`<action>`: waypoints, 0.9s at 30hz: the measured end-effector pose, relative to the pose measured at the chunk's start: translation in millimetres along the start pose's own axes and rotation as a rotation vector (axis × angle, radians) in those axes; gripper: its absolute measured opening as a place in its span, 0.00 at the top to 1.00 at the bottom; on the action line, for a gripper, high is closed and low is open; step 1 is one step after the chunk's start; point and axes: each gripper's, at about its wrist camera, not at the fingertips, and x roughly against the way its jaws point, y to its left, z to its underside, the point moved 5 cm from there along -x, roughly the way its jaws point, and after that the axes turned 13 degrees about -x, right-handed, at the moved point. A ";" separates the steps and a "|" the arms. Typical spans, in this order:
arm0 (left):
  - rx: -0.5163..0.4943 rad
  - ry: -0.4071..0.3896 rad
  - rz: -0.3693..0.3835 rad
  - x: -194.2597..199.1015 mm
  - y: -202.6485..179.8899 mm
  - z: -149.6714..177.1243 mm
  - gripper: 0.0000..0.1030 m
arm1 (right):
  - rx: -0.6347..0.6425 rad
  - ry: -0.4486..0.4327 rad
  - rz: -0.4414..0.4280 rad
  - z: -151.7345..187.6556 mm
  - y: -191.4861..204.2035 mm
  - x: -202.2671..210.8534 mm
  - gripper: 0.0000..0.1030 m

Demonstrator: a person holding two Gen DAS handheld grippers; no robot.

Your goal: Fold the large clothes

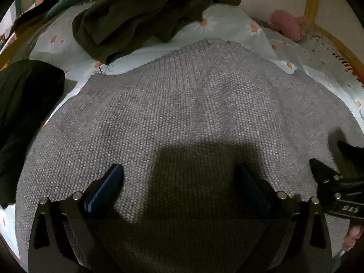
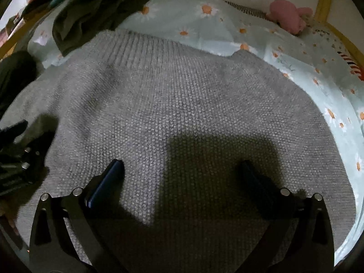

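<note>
A grey knitted sweater point(image 1: 182, 113) lies spread flat on the bed, its ribbed band point(image 1: 179, 68) at the far edge. My left gripper point(image 1: 179, 169) hovers just over the near part of it, jaws wide open with only the knit below them. My right gripper point(image 2: 182, 163) stands beside it to the right, also wide open over the sweater point(image 2: 182, 95) and holding nothing. Each gripper shows at the edge of the other's view: the right gripper point(image 1: 327, 153) in the left wrist view, the left gripper point(image 2: 27, 134) in the right wrist view. Both cast dark shadows on the knit.
A crumpled dark green garment point(image 1: 141, 16) lies beyond the sweater on the daisy-print sheet point(image 1: 227, 29). Another dark garment point(image 1: 25, 104) lies at the left. A pink plush toy point(image 1: 289, 25) rests by the wooden bed frame point(image 1: 311, 6) and the wall at the back right.
</note>
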 end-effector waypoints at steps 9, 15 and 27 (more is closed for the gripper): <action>-0.014 -0.014 -0.012 -2.7 -5.8 2.3 0.04 | -0.446 -0.089 -0.544 66.0 -74.0 104.2 0.03; -0.009 -0.022 -0.011 -2.9 -6.6 2.1 0.04 | -0.870 0.082 -0.811 110.1 -124.0 71.9 0.03; -0.008 -0.037 -0.006 -2.2 -7.2 2.8 0.04 | -1.020 0.028 -0.863 72.3 -120.1 42.1 0.02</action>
